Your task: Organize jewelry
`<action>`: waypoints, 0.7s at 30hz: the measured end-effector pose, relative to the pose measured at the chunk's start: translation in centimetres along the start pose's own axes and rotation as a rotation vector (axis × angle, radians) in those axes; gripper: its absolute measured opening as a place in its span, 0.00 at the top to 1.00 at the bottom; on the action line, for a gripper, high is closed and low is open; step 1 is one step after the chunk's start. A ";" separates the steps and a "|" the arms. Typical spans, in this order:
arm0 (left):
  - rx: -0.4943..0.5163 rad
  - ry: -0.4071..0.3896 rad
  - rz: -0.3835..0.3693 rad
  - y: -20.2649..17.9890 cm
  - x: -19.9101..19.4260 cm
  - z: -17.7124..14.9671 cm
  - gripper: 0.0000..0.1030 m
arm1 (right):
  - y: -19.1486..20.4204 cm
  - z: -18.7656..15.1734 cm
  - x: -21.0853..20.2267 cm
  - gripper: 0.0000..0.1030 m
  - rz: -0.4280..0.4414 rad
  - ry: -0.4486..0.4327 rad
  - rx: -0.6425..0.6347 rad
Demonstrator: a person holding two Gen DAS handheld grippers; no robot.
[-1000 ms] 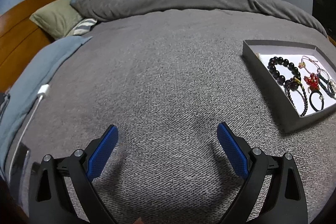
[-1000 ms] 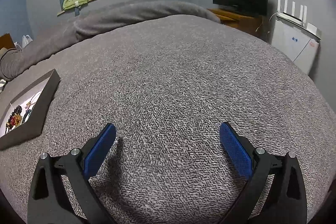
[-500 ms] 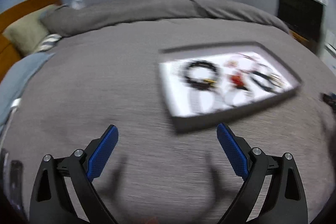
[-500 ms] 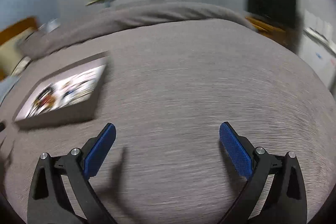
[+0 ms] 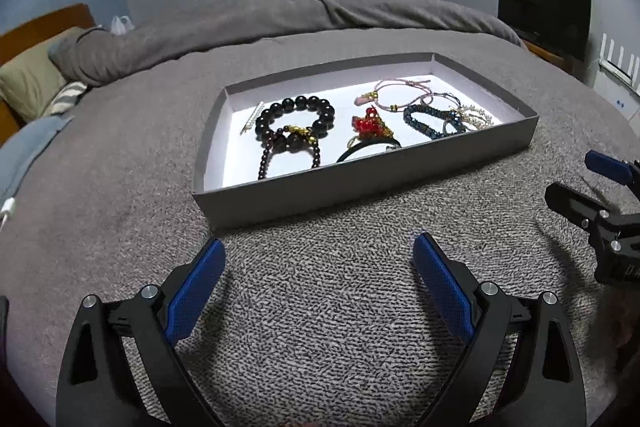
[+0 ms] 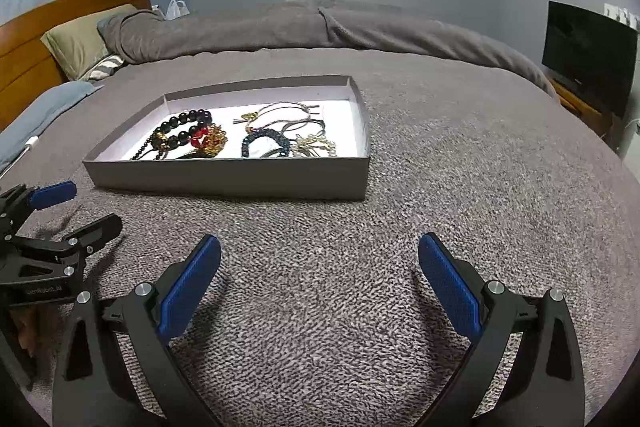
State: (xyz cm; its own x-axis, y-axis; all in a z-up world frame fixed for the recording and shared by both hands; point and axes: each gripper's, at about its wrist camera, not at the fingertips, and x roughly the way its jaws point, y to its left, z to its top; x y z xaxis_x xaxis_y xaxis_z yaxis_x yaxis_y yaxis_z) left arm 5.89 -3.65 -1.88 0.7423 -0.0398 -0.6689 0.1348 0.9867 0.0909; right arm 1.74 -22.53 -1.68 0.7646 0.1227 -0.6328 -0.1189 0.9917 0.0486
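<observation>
A shallow grey tray [image 5: 360, 183] with a white floor lies on the grey bed cover [image 5: 320, 307], and everything here is placed by it. Against the tray's left wall lies a small pale hair clip [image 5: 251, 123]. Just right of that sits a bracelet of large black beads [image 5: 296, 121], overlapping a string of smaller dark beads [image 5: 288, 155] nearer the front wall. Toward the tray's middle is a red and gold ornament [image 5: 370, 125], with a black band [image 5: 366, 149] in front of it. Right of the middle, a pink cord bracelet [image 5: 400, 95] lies near the back wall, and a dark blue beaded bracelet [image 5: 430, 119] sits in front of it. A tangle of pale chains [image 5: 476, 117] rests by the right wall.

The left tool [image 5: 318, 291] hovers over the cover in front of the tray's near wall, its blue pads spread wide and holding nothing. The right tool [image 6: 320, 287] hangs in front of the tray's right corner, likewise spread and empty.
</observation>
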 end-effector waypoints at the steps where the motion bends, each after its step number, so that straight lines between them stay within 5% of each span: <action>1: -0.003 -0.004 0.001 0.0 0.1 -0.1 0.08 | -0.2 -0.1 0.0 0.05 -0.003 0.003 -0.004; 21: -0.002 -0.032 -0.005 -0.1 -0.3 -0.4 0.08 | -0.8 -0.4 -0.6 0.05 0.018 -0.018 0.006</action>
State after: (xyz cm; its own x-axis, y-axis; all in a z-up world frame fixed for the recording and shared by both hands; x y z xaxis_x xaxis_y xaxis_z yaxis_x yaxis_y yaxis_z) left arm 5.38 -3.67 -1.95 0.7620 -0.0493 -0.6457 0.1370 0.9868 0.0864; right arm 1.10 -23.42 -1.65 0.7736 0.1407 -0.6179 -0.1284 0.9896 0.0646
